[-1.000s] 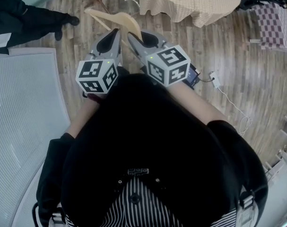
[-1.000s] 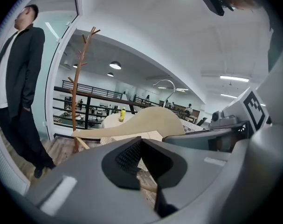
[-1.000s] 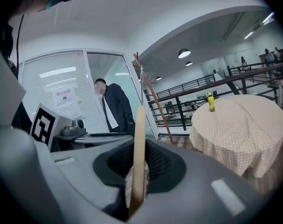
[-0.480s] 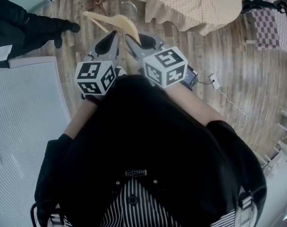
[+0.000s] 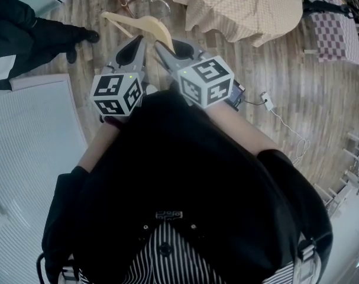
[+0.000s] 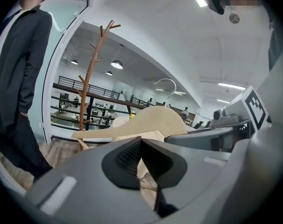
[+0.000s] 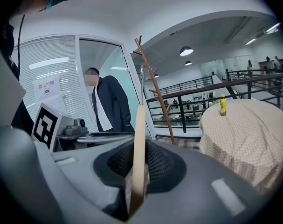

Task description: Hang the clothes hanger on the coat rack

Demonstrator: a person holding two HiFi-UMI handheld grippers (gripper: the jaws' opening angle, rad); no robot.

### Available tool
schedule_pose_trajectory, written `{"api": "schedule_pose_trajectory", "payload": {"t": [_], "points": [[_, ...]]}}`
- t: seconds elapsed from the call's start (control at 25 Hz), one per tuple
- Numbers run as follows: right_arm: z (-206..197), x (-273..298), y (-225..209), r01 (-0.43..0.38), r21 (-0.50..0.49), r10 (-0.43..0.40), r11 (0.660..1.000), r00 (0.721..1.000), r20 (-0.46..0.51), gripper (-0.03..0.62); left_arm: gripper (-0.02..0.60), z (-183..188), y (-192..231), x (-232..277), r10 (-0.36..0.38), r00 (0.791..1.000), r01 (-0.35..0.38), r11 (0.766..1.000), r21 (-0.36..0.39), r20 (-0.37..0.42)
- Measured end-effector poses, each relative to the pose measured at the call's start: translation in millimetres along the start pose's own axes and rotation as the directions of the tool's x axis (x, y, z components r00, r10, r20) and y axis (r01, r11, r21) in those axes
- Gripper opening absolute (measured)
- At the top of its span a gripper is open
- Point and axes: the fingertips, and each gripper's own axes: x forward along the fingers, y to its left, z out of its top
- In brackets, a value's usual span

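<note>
Left gripper view, unlike right, shows hook (image 6: pixel 165 80) atop the hanger (image 6: pixel 150 122).

One left claw (image 5: pixel 139 40), one right claw (image 5: pixel 160 45), one wooden hanger (image 5: pixel 141 25), one coat rack (image 6: pixel 87 83), one yellow bottle (image 7: pixel 222 105), one bystander (image 7: pixel 108 104)

Black top (image 5: pixel 191 176); pinstriped black-and-white garment (image 5: pixel 167 256) below; grey left gripper (image 5: pixel 136 42) and right gripper (image 5: pixel 162 46); 2 black-and-white marker cubes (image 5: pixel 115 92).

Hanger (image 5: pixel 145 25): pale smooth wood, shiny metal hook (image 6: pixel 166 80). Coat rack (image 6: pixel 86 85): brown wood. Floor (image 5: pixel 297 87): wood planks. Bench cover (image 5: pixel 244 5): checked cloth.
</note>
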Motion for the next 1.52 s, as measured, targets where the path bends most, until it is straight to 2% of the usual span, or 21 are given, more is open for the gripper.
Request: {"api": "schedule_pose_trajectory", "payload": {"t": [0.24, 0.68, 0.96, 1.32, 1.52], "points": [[4.5, 21.5, 3.7, -0.019, -0.014, 0.019, 1.0, 1.0, -0.019, 0.06, 0.002, 3.6, 23.3, 0.0, 0.031, 0.999, -0.03, 0.999, -0.038, 0.026], [24.7, 96.0, -2.2, -0.156, -0.061, 0.152, 0.986, 0.986, -0.065, 0.06, 0.002, 13.5, 92.3, 17.9, 0.168, 0.985, -0.163, 0.983, -0.088, 0.045], [72.1, 145.1, -40.2, -0.247, -0.086, 0.239, 0.965, 0.967, -0.093, 0.06, 0.002, 55.7, 126.9, 70.4, 0.241, 0.969, -0.235, 0.968, -0.091, 0.059], [114.6, 197.9, -82.2, -0.341, -0.094, 0.328, 0.935, 0.936, -0.128, 0.06, 0.002, 91.2, 164.7, 123.2, 0.329, 0.942, -0.321, 0.941, -0.112, 0.062], [162.5, 228.0, -108.6, -0.39, -0.076, 0.378, 0.918, 0.916, -0.133, 0.06, 0.002, 135.4, 187.3, 158.5, 0.378, 0.924, -0.37, 0.922, -0.117, 0.051]]}}
